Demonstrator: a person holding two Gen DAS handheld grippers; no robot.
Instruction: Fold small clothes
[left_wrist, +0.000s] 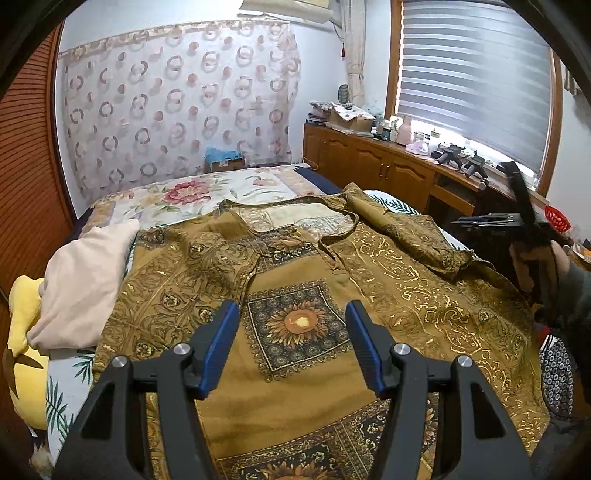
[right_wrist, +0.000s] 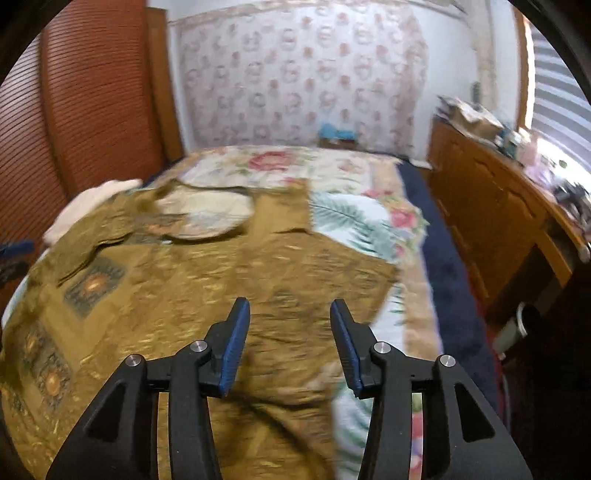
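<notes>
Bedroom setup: a bed (left_wrist: 207, 192) with a floral spread ran back toward a curtain-covered wall, wooden cabinets (left_wrist: 373, 162) along the side under a window blind (left_wrist: 476, 74).

The thing I was working on was a mustard-gold printed tunic (left_wrist: 295, 266), laid out flat across the near half of the bed, neckline pointing to 12 o'clock in my left cam, sunflower panel dead center. One sleeve was flopped over itself up around 2 o'clock.

My left gripper (left_wrist: 291, 310) sat above the sunflower square with its blue-padded fingers (left_wrist: 221, 332) spread apart, nothing between them. My right gripper (right_wrist: 286, 308) was also wide apart and empty, over the tunic's edge near the bare floral sheet; that view was motion-blurred, so I couldn't tell if it touched the cloth.

Outward from there: a cream pillow (left_wrist: 85, 280) at 9 o'clock, touching the tunic's shoulder, and a yellow plush (left_wrist: 26, 343) just beyond it at the bed's edge.
</notes>
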